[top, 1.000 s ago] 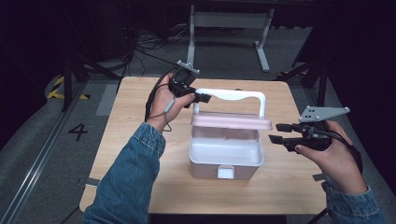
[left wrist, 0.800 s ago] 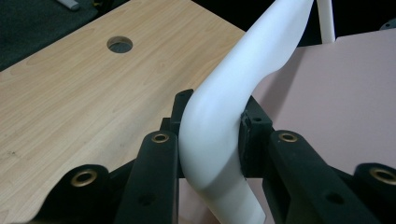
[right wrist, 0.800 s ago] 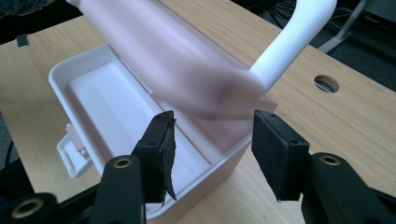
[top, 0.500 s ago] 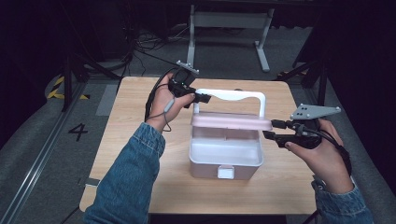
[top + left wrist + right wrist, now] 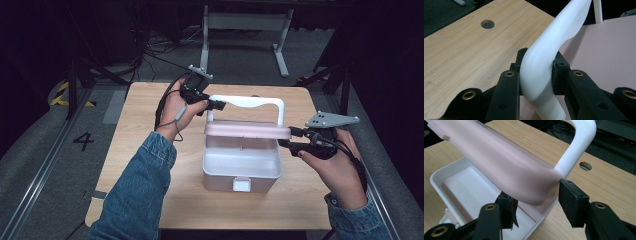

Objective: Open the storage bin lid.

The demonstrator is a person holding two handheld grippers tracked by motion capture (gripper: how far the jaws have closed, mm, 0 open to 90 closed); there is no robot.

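While the left gripper point(image 5: 537, 75) stays clamped on the handle point(image 5: 250, 101), the right gripper's point(image 5: 536, 206) open jaws now straddle the pink lid point(image 5: 499, 167)

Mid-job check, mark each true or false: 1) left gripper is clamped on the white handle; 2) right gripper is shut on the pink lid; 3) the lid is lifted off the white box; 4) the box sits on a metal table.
1) True: the left gripper is shut on the white curved plastic handle.
2) False: the right gripper has open jaws around the edge of the pink plastic lid.
3) True: the lid is raised, and the white plastic box is open.
4) False: it sits on the light wooden table.
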